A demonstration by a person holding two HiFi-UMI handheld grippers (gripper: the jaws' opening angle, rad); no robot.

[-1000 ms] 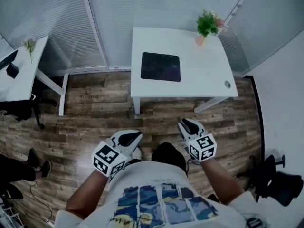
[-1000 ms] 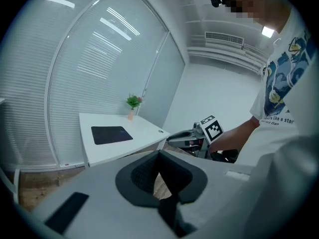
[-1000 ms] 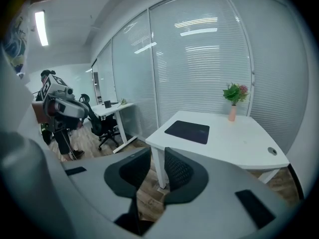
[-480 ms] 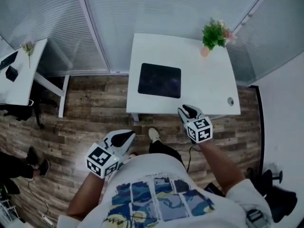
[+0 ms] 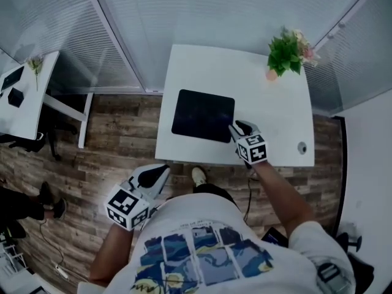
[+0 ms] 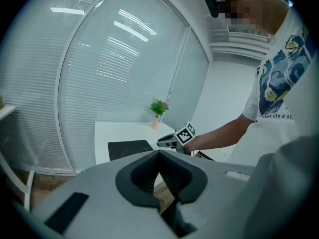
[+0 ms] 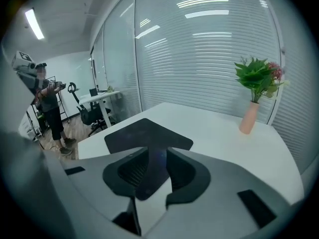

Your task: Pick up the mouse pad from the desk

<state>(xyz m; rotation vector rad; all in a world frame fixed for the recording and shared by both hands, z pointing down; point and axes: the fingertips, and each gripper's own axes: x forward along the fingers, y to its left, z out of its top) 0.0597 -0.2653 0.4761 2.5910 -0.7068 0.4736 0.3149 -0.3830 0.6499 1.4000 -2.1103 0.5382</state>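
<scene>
A black mouse pad [image 5: 202,114] lies flat on the white desk [image 5: 269,115], left of its middle. My right gripper [image 5: 239,127] hovers over the desk at the pad's near right corner. Its jaws are opening and hold nothing. In the right gripper view the pad [image 7: 144,133] shows through the gap of that gripper [image 7: 155,153]. My left gripper [image 5: 160,171] hangs over the floor before the desk's near left corner, jaws shut and empty. The left gripper view shows its own closed tips [image 6: 159,156], the pad [image 6: 128,148] and the right gripper [image 6: 169,142] beyond.
A potted plant [image 5: 286,52] in a pink vase stands at the desk's far right corner. A round cable hole [image 5: 301,147] sits near the right front edge. Glass walls with blinds [image 5: 184,17] back the desk. Another desk [image 5: 24,97] stands left. A person [image 7: 47,108] stands farther off.
Both grippers moved forward toward the desk. The right one went from over the floor to above the desk beside the pad's corner. The left one stayed over the floor.
</scene>
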